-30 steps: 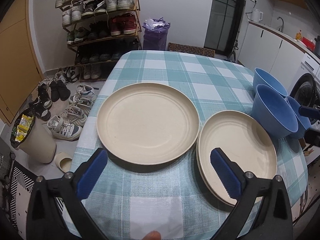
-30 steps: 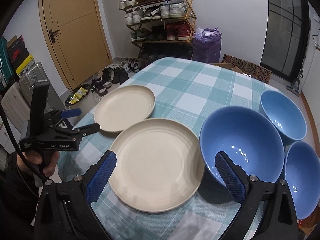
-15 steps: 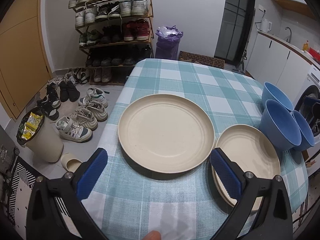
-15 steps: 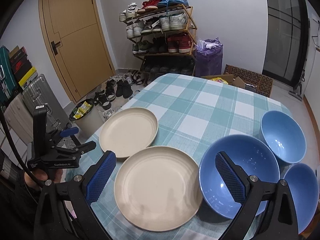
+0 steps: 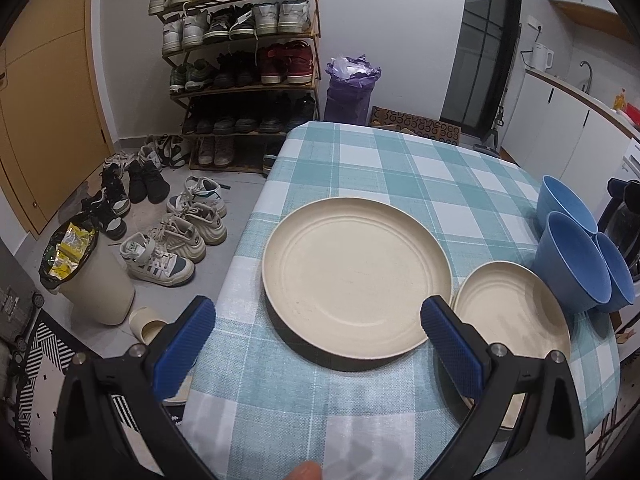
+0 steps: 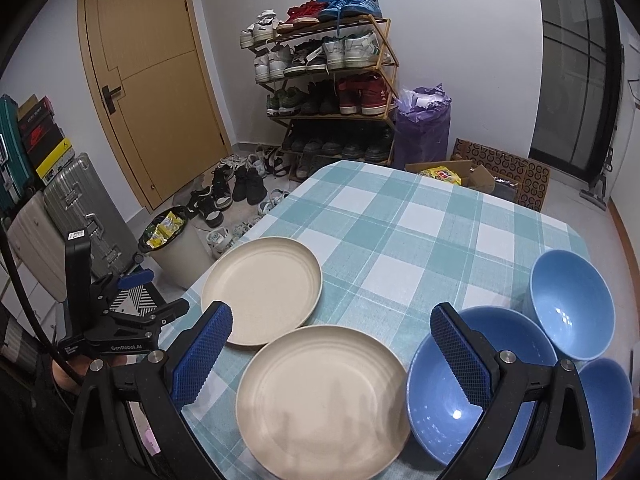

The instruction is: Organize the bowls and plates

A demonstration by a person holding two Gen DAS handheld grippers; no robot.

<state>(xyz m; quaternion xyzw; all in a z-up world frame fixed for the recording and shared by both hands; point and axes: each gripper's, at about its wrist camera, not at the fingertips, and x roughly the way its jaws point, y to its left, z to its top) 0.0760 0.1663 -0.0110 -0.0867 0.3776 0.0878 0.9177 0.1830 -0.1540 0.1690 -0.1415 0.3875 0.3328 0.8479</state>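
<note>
Beside the table (image 5: 372, 168), shoe rack (image 5: 240, 60) and bin (image 5: 92, 280); both grippers (image 5: 320, 332) (image 6: 332, 344) wide, seemingly empty.

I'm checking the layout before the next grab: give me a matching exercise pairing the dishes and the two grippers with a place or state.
Column 1
1. round cream plate nearer the shoe rack
2. round cream plate at the near table edge
3. largest blue bowl
4. left gripper
5. right gripper

Column 2
A. beside two smaller blue bowls
B. open, above the nearer plate and largest bowl
C. between the other plate and the bowls
D. open, facing the far plate
E. by the table's left edge

Pairs: 1-E, 2-C, 3-A, 4-D, 5-B
</note>
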